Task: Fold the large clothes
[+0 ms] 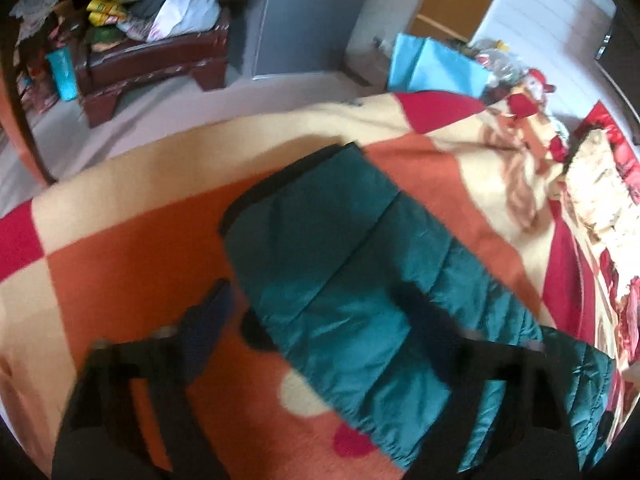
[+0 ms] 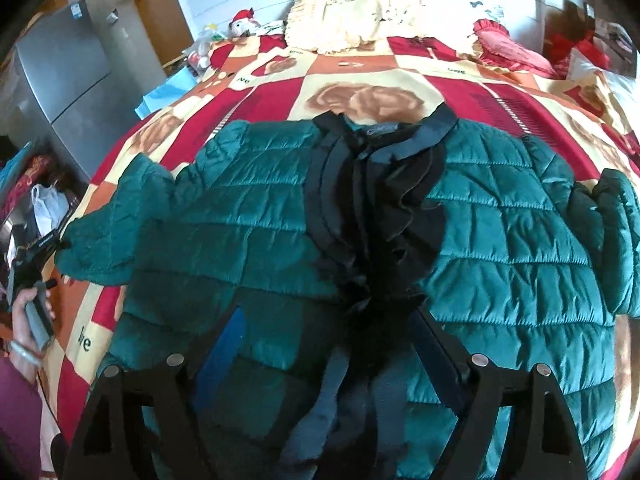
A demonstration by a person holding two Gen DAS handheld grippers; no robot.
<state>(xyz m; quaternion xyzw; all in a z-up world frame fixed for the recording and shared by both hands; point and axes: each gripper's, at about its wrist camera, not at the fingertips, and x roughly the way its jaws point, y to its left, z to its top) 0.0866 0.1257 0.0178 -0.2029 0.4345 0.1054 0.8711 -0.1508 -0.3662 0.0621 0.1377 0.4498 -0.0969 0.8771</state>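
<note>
Jacket (image 2: 500, 216) covers most of the near bed; bare blanket (image 1: 120, 264) to the left of the sleeve (image 1: 340, 264) gives open passage. Head of bed blocked by cream pillow (image 2: 344, 20) and red cushion (image 2: 508, 52). Left side of bed: grey fridge (image 2: 64, 76), blue bag (image 1: 432, 64), cluttered wooden bench (image 1: 152, 56) across a strip of bare floor (image 1: 120, 120).

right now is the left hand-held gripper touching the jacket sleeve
Cannot tell. In the blurred left wrist view the left hand-held gripper straddles the green jacket sleeve; no contact or gap shows plainly.
</note>
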